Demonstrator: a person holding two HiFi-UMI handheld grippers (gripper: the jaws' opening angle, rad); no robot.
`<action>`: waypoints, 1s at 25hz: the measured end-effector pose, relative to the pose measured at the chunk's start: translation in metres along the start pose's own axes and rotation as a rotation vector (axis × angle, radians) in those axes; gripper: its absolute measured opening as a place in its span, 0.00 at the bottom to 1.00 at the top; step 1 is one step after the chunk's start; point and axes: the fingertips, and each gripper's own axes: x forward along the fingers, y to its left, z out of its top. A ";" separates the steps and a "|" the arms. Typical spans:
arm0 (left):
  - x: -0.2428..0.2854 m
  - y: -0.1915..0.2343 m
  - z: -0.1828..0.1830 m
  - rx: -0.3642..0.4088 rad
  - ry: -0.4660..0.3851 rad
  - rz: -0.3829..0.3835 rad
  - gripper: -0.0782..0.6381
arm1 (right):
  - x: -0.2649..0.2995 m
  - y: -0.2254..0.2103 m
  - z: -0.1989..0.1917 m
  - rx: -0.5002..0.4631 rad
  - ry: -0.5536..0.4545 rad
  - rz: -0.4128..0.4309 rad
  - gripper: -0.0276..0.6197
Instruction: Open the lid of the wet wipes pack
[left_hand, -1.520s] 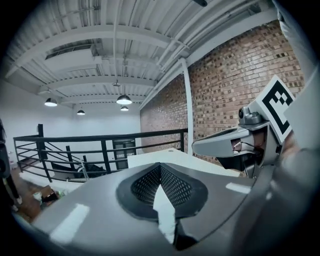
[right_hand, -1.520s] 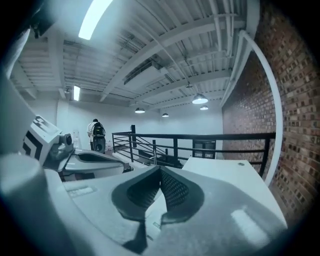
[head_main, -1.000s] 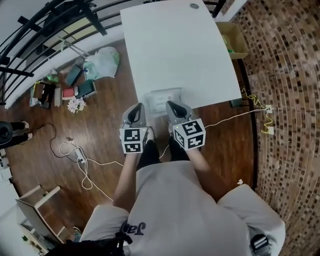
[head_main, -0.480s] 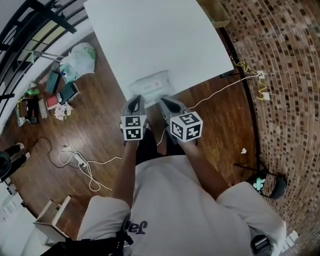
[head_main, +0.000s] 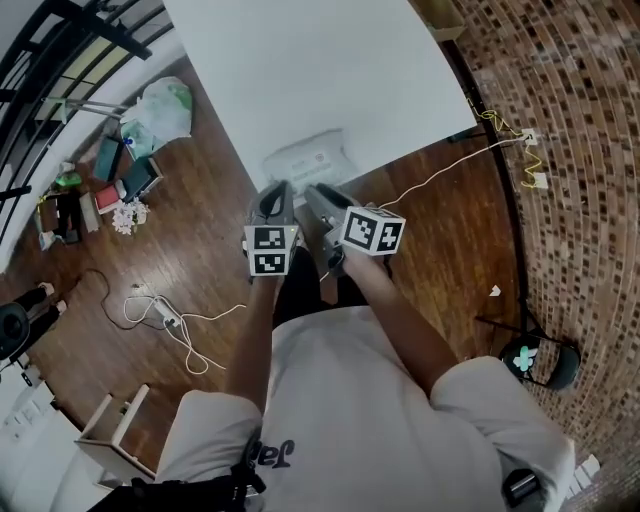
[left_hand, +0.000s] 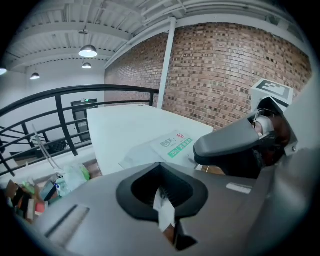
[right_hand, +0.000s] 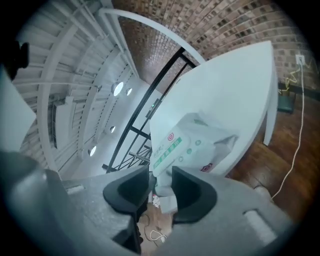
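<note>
Left tongs (left_hand: 161, 192), closed on nothing, and right tongs (right_hand: 161, 187), jaws just opened and gripping nothing, hang at six o'clock of the wipes pack (head_main: 305, 158) at the near edge of the desk (head_main: 300, 60), whose lid looks shut, so the opening is all left to do.

Pack (head_main: 305, 158) on the table (head_main: 330, 70) at its near edge; left gripper (head_main: 277, 192) and right gripper (head_main: 314, 192) side by side just before it; bag (head_main: 160, 110) on floor (head_main: 200, 260), left of table.
</note>
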 end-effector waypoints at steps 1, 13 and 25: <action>0.000 0.000 0.000 0.006 0.001 -0.003 0.13 | 0.001 -0.001 0.001 0.021 -0.009 -0.002 0.24; 0.000 0.000 -0.001 0.049 0.007 0.009 0.13 | 0.009 -0.006 0.003 0.150 0.007 -0.048 0.12; 0.002 0.000 -0.008 0.052 0.035 0.035 0.13 | 0.004 0.020 0.019 0.037 0.012 0.038 0.05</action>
